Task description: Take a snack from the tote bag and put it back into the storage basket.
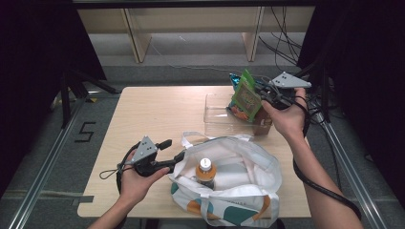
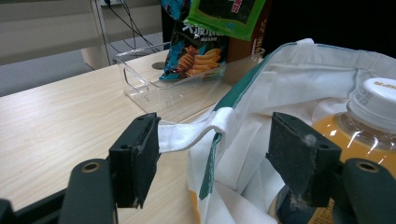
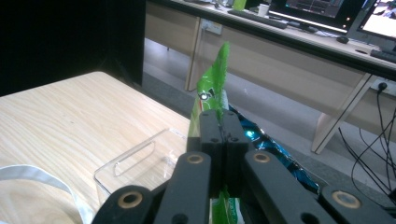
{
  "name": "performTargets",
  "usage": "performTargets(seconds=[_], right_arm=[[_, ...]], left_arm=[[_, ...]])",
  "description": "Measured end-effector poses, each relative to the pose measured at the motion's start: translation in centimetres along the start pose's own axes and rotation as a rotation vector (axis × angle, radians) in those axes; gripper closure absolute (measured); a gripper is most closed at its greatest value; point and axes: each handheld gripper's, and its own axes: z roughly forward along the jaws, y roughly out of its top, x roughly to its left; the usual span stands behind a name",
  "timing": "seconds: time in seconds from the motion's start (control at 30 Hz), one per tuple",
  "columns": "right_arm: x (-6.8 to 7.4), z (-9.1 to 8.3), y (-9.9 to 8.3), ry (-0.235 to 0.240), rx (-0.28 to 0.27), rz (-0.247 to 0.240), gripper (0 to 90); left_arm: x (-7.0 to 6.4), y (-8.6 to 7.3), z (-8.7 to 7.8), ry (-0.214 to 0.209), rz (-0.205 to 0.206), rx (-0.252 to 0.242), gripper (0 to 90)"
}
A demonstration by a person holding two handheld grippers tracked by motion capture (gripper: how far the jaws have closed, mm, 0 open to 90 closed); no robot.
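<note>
A white tote bag (image 1: 239, 183) with teal and orange patches lies open at the table's front. An orange drink bottle (image 1: 206, 172) with a white cap stands inside it. My left gripper (image 1: 173, 150) is open at the bag's left rim. In the left gripper view the white strap (image 2: 194, 131) and the rim run between the jaws of the left gripper (image 2: 215, 156), with the bottle (image 2: 369, 123) to the right. My right gripper (image 1: 261, 94) is shut on a green snack packet (image 1: 247, 95), held above the clear tray (image 1: 217, 117). The packet (image 3: 212, 86) sticks up from the shut right gripper (image 3: 218, 128).
The clear tray (image 2: 142, 77) holds a blue chip bag (image 1: 236, 110) and a brown box (image 1: 263, 123). The wooden table (image 1: 153, 112) is bare to the left. Desks, cables and black stands surround it.
</note>
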Motion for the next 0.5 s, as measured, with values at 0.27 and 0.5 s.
performTargets(seconds=[0.27,0.5], right_arm=[[-0.25,0.44,-0.38,-0.009,0.0,-0.006,90.0],[-0.28,0.62,-0.54,-0.004,0.01,-0.003,90.0]], left_arm=[[0.0,-0.01,0.01,0.001,-0.001,0.001,33.0],[-0.02,0.02,-0.02,0.002,0.004,0.005,33.0]])
